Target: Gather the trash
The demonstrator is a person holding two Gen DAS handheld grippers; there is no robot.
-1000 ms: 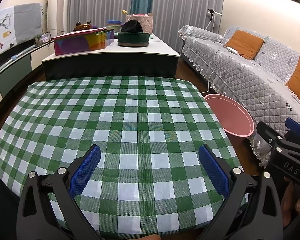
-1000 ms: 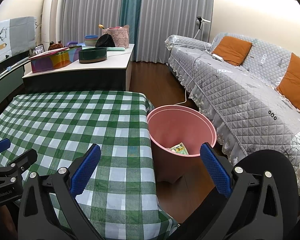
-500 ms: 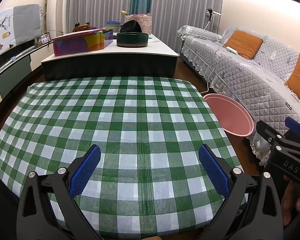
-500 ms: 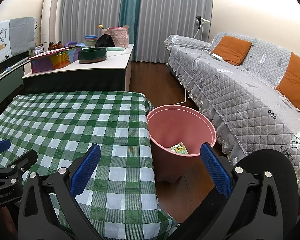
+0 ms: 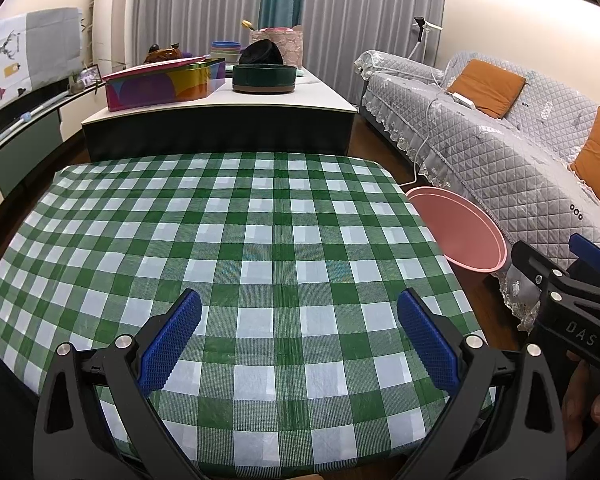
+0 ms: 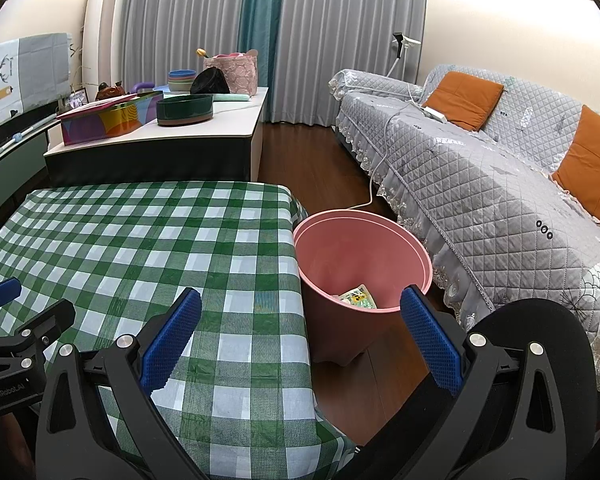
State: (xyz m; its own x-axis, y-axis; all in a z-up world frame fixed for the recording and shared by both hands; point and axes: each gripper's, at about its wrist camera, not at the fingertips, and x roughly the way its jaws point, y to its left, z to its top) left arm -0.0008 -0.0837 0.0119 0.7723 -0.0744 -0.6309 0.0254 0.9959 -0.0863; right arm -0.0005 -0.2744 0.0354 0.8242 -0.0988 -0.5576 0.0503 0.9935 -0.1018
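A pink trash bin [image 6: 364,248] stands on the floor beside the right edge of a table with a green checked cloth [image 6: 160,240]. A printed wrapper [image 6: 358,298] lies inside the bin. The bin's rim also shows in the left wrist view [image 5: 460,232]. My left gripper [image 5: 298,340] is open and empty above the near part of the cloth [image 5: 240,240]. My right gripper [image 6: 300,340] is open and empty, over the table's right edge and short of the bin. Each gripper shows at the edge of the other's view.
A low white-topped cabinet [image 5: 220,104] stands behind the table with a colourful tin [image 5: 164,84], a dark green bowl [image 5: 264,78] and other items. A grey quilted sofa [image 6: 500,184] with orange cushions runs along the right. A white cable [image 6: 374,184] trails on the wooden floor.
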